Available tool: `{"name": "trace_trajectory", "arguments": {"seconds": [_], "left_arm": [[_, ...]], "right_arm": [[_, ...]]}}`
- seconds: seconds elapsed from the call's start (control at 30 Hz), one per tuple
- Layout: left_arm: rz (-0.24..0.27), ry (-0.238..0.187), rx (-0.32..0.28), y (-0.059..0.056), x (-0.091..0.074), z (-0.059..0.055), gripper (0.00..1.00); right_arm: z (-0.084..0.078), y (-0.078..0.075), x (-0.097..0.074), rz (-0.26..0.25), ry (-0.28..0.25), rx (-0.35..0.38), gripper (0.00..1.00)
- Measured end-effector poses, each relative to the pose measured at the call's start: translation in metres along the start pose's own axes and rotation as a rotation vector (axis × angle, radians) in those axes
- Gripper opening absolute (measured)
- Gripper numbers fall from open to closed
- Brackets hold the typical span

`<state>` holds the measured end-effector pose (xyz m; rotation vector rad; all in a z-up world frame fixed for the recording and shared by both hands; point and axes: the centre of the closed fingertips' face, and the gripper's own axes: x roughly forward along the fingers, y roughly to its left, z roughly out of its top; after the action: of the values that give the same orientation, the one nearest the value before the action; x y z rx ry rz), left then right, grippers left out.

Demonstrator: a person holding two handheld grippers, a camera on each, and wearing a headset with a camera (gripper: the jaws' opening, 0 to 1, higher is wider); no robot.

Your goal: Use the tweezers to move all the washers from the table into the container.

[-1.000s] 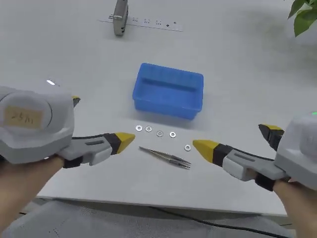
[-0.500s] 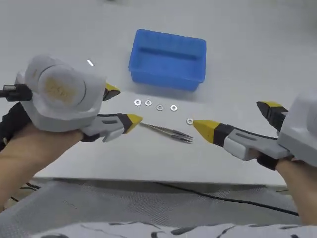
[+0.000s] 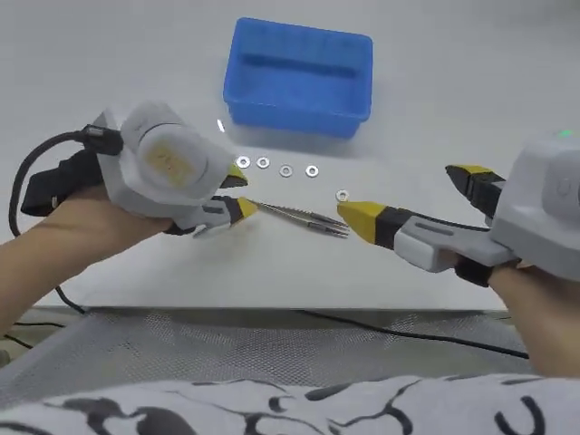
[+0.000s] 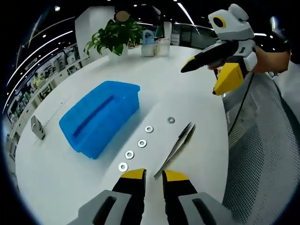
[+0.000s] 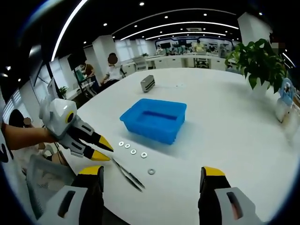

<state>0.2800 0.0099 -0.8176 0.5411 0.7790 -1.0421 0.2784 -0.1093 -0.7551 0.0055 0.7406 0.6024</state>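
The head view looks down from six o'clock; the gripper views sit low at nine and three, sharing the tweezers (image 3: 304, 217).

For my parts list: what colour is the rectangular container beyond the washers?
Plain blue. The rectangular plastic container shows best in the head view.

**A:** quick q, how are the left tongs (image 3: 240, 193) sitting rn?

**B:** aimed inward toward the other pair, yellow tips nearly together, just a slim gap between them. The left hand (image 3: 91, 217) wraps the grey body and the left forearm (image 3: 36, 272) comes in from the lower left.

**A:** and the right tongs (image 3: 403, 193)?

**B:** pointing back at the left ones, jaws spread way apart. The right hand (image 3: 517, 281) grips from behind, right forearm (image 3: 553, 326) from the lower right. The two pairs are near each other, not touching.
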Motion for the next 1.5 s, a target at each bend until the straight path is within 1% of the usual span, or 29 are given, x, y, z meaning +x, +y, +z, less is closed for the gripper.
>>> {"name": "trace_trajectory", "arguments": {"seconds": [0.03, 0.1, 0.13, 0.17, 0.2, 0.23, 0.27, 0.3, 0.33, 0.37, 0.4, 0.43, 0.5, 0.53, 0.6, 0.63, 0.67, 0.7, 0.73, 0.77, 0.87, 0.93, 1.0, 1.07, 1.13, 1.27, 1.37, 1.4, 1.5], "left_arm": [[-0.002, 0.011, 0.011, 0.001, 0.003, -0.002, 0.10], [-0.032, 0.039, 0.040, -0.001, 0.007, -0.006, 0.12], [-0.026, 0.039, 0.048, -0.001, 0.008, -0.006, 0.11], [-0.040, 0.046, 0.067, -0.002, 0.008, -0.007, 0.11], [-0.049, 0.031, 0.069, -0.003, 0.008, -0.004, 0.10], [-0.046, 0.040, 0.064, -0.003, 0.008, -0.006, 0.09], [-0.063, 0.037, 0.084, -0.004, 0.008, -0.005, 0.08], [-0.074, 0.040, 0.094, -0.006, 0.008, -0.005, 0.06], [-0.081, 0.042, 0.119, -0.006, 0.008, -0.005, 0.06], [-0.092, 0.041, 0.150, -0.008, 0.007, -0.005, 0.04], [-0.107, 0.046, 0.165, -0.010, 0.007, -0.006, 0.02], [-0.101, 0.048, 0.159, -0.011, 0.006, -0.007, 0.01], [-0.121, 0.053, 0.180, -0.014, 0.005, -0.006, 0.00], [-0.118, 0.049, 0.182, -0.014, 0.003, -0.005, 0.00], [-0.127, 0.038, 0.203, -0.016, 0.000, -0.002, 0.00], [-0.127, 0.033, 0.200, -0.016, -0.003, 0.001, 0.00], [-0.124, 0.028, 0.201, -0.016, -0.005, 0.003, 0.00], [-0.127, 0.023, 0.213, -0.016, -0.009, 0.006, 0.00], [-0.126, 0.022, 0.216, -0.016, -0.011, 0.007, 0.00], [-0.123, 0.020, 0.215, -0.016, -0.015, 0.011, 0.00], [-0.125, 0.006, 0.220, -0.017, -0.024, 0.021, 0.00], [-0.126, -0.008, 0.232, -0.019, -0.031, 0.029, 0.00], [-0.120, -0.019, 0.260, -0.020, -0.038, 0.037, 0.00], [-0.119, -0.028, 0.270, -0.020, -0.044, 0.042, 0.00], [-0.119, -0.044, 0.247, -0.020, -0.050, 0.052, 0.00], [-0.118, -0.071, 0.244, -0.019, -0.058, 0.064, 0.00], [-0.118, -0.072, 0.256, -0.019, -0.062, 0.067, 0.00], [-0.117, -0.077, 0.258, -0.019, -0.062, 0.067, 0.00], [-0.110, -0.089, 0.261, -0.017, -0.066, 0.071, 0.00]], "right_arm": [[-0.001, 0.002, 0.001, 0.006, 0.003, -0.005, 0.83], [-0.002, 0.005, 0.003, 0.021, 0.008, -0.012, 0.83], [-0.003, 0.005, 0.004, 0.022, 0.015, -0.017, 0.83], [-0.003, 0.005, 0.005, 0.020, 0.021, -0.029, 0.83], [-0.003, 0.004, 0.005, 0.019, 0.023, -0.038, 0.82], [-0.002, 0.004, 0.006, 0.024, 0.024, -0.045, 0.81], [-0.002, 0.006, 0.007, 0.037, 0.027, -0.052, 0.80], [-0.002, 0.006, 0.008, 0.043, 0.029, -0.054, 0.78], [-0.002, 0.008, 0.010, 0.055, 0.033, -0.060, 0.75], [-0.002, 0.011, 0.011, 0.072, 0.034, -0.065, 0.71], [-0.004, 0.017, 0.013, 0.106, 0.043, -0.078, 0.67], [-0.007, 0.020, 0.015, 0.130, 0.062, -0.102, 0.63], [-0.012, 0.024, 0.020, 0.136, 0.085, -0.119, 0.62], [-0.014, 0.031, 0.023, 0.175, 0.091, -0.152, 0.60], [-0.014, 0.039, 0.027, 0.215, 0.094, -0.179, 0.53], [-0.016, 0.044, 0.030, 0.239, 0.104, -0.213, 0.49], [-0.017, 0.046, 0.033, 0.243, 0.115, -0.244, 0.47], [-0.019, 0.049, 0.037, 0.253, 0.127, -0.294, 0.45], [-0.021, 0.050, 0.039, 0.258, 0.132, -0.318, 0.40], [-0.021, 0.051, 0.044, 0.262, 0.128, -0.342, 0.37], [-0.021, 0.056, 0.052, 0.293, 0.129, -0.336, 0.31], [-0.020, 0.059, 0.056, 0.306, 0.131, -0.368, 0.29], [-0.018, 0.059, 0.060, 0.303, 0.128, -0.410, 0.28], [-0.016, 0.061, 0.060, 0.311, 0.123, -0.420, 0.24], [-0.013, 0.063, 0.062, 0.317, 0.119, -0.437, 0.23], [-0.010, 0.067, 0.064, 0.327, 0.113, -0.438, 0.18], [-0.004, 0.071, 0.065, 0.332, 0.095, -0.436, 0.12], [-0.002, 0.071, 0.066, 0.325, 0.087, -0.435, 0.10], [0.003, 0.079, 0.069, 0.353, 0.072, -0.425, 0.09]]}}
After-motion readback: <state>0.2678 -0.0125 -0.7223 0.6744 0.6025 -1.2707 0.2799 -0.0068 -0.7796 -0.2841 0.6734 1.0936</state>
